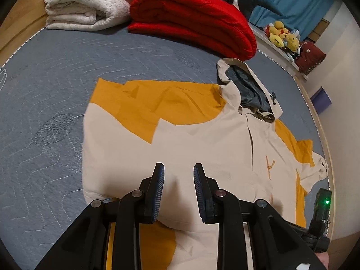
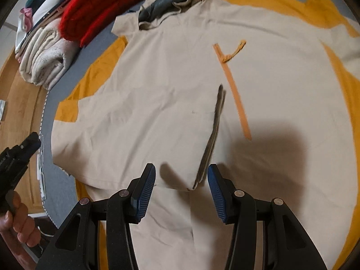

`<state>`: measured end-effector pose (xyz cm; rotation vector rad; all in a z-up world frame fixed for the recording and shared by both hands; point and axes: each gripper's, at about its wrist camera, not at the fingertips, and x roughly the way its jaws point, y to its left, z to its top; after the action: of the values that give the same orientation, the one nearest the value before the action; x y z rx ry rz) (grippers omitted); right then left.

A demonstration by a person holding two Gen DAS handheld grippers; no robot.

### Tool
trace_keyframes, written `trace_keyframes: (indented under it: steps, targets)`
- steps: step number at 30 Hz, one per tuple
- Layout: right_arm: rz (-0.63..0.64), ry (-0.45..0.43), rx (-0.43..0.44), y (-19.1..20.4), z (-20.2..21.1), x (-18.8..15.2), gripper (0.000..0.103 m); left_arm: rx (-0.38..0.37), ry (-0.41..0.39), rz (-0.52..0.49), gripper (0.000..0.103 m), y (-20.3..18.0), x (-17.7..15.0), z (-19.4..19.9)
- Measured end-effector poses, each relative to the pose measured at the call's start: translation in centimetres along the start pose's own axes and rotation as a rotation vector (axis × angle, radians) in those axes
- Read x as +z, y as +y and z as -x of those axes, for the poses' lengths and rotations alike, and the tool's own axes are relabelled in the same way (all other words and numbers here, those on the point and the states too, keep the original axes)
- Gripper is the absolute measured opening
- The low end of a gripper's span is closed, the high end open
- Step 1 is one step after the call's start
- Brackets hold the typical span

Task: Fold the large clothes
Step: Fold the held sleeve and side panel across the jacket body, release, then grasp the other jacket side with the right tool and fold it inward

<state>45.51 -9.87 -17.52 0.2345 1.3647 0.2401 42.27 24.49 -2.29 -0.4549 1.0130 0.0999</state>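
- While it lies spread flat on the grey-blue quilted mattress, the large beige and mustard-yellow hooded jacket shows its front side, with the hood open and its dark grey lining visible.
- Mustard-yellow panels run across the shoulders and along the sleeves; the chest and the body are beige.
- An orange zipper strip with a knotted orange pull cord crosses the chest, and just beside it the front placket stands a little open along its edge.
- One sleeve is folded over the body, so a straight beige edge runs across the lower part of the jacket in the right wrist view.
- Beyond the hood, a folded red fleece blanket and a folded cream-white blanket rest at the far side of the mattress.
- The left gripper points down over the beige lower body of the jacket; its blue-padded fingers stand a little apart and nothing is between them.
- The right gripper points down over the lower end of the placket; its fingers stand wider apart, with no cloth caught between them.
- Whether the fingertips touch the cloth, I cannot tell.
- At the left edge of the right wrist view, a hand grasps the black handle of the left gripper.
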Motion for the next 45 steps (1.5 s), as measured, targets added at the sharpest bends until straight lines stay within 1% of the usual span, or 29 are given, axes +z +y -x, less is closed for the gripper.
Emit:
trace_keyframes:
  steps: [1, 2, 3, 4, 5, 7, 9, 13, 15, 16, 19, 21, 23, 26, 28, 30, 32, 33, 35, 37, 38, 40, 41, 43, 45]
  targets:
    - [0.001, 0.011, 0.000, 0.2, -0.4, -0.1, 0.050, 0.004, -0.003, 0.003, 0.024, 0.2, 0.0, 0.1]
    - [0.005, 0.017, 0.002, 0.4, -0.7, 0.0, 0.047, 0.008, -0.004, 0.006, 0.024, 0.4, 0.1, 0.1]
    - [0.011, 0.015, -0.002, 0.7, -0.8, 0.0, 0.035, 0.010, -0.005, 0.009, 0.024, 0.6, 0.1, 0.2]
    - [0.029, 0.001, -0.023, 1.1, -0.8, -0.1, 0.025, 0.013, -0.007, 0.014, 0.024, 0.8, 0.2, 0.2]
    - [0.040, -0.009, -0.030, 1.1, -0.7, 0.1, 0.011, 0.017, -0.010, 0.020, 0.024, 1.0, 0.3, 0.3]
    - [0.052, -0.036, -0.005, 1.2, 0.2, 0.2, 0.007, 0.027, -0.017, 0.027, 0.024, 1.2, 0.5, 0.2]
    - [0.065, -0.112, -0.024, 1.3, 2.1, 0.6, 0.005, 0.035, -0.023, 0.039, 0.024, 1.4, 0.6, 0.1]
    - [0.090, -0.293, -0.040, 0.5, 7.7, 2.5, 0.004, 0.050, -0.026, 0.049, 0.024, 1.9, 0.7, -0.3]
    - [0.095, -0.352, -0.081, -0.7, 9.9, 3.6, 0.004, 0.057, -0.019, 0.045, 0.024, 1.9, 0.6, -0.7]
    - [0.094, -0.362, -0.094, -1.3, 10.5, 4.0, 0.004, 0.058, -0.013, 0.041, 0.024, 1.9, 0.5, -0.9]
    - [0.053, -0.377, -0.171, -4.5, 11.9, 5.6, 0.004, 0.056, 0.014, 0.036, 0.024, 2.0, 0.2, -2.0]
    - [0.025, -0.382, -0.240, -6.4, 12.3, 6.3, 0.003, 0.041, 0.042, 0.043, 0.024, 2.1, -0.2, -3.0]
    - [-0.002, -0.393, -0.275, -8.2, 12.9, 6.9, 0.003, 0.036, 0.080, 0.053, 0.024, 2.2, -0.7, -4.3]
    - [-0.019, -0.390, -0.289, -10.4, 13.4, 7.4, 0.003, 0.035, 0.115, 0.045, 0.024, 2.2, -1.3, -5.9]
    - [-0.013, -0.394, -0.296, -10.9, 13.4, 7.8, 0.004, 0.033, 0.138, 0.038, 0.024, 2.1, -1.7, -6.8]
    - [-0.011, -0.405, -0.331, -11.3, 13.0, 8.1, 0.004, 0.027, 0.161, 0.028, 0.024, 1.9, -2.0, -7.6]
    - [-0.011, -0.413, -0.349, -11.7, 12.8, 8.1, 0.003, 0.048, 0.199, 0.007, 0.024, 1.7, -2.5, -8.7]
    - [-0.016, -0.416, -0.375, -12.0, 12.6, 8.3, 0.004, 0.057, 0.216, -0.002, 0.024, 1.6, -2.7, -9.2]
    - [-0.034, -0.404, -0.394, -13.0, 12.3, 8.5, 0.004, 0.081, 0.247, -0.026, 0.024, 1.5, -3.2, -10.2]
    - [-0.068, -0.398, -0.397, -14.2, 12.1, 8.9, 0.004, 0.103, 0.256, -0.039, 0.024, 1.4, -3.4, -10.7]
    - [-0.088, -0.406, -0.414, -14.7, 12.2, 9.0, 0.007, 0.107, 0.253, -0.039, 0.024, 1.4, -3.4, -10.6]
    - [-0.127, -0.434, -0.459, -15.4, 12.6, 9.0, 0.009, 0.113, 0.245, -0.041, 0.024, 1.1, -3.3, -10.4]
    - [-0.155, -0.470, -0.440, -15.8, 13.2, 8.9, 0.009, 0.113, 0.238, -0.048, 0.024, 0.9, -3.2, -10.2]
    - [-0.171, -0.498, -0.377, -16.2, 13.5, 8.8, 0.010, 0.096, 0.220, -0.064, 0.024, 0.6, -3.1, -9.8]
    - [-0.147, -0.463, -0.297, -15.8, 12.6, 9.1, 0.010, 0.092, 0.223, -0.077, 0.024, 0.8, -3.1, -9.9]
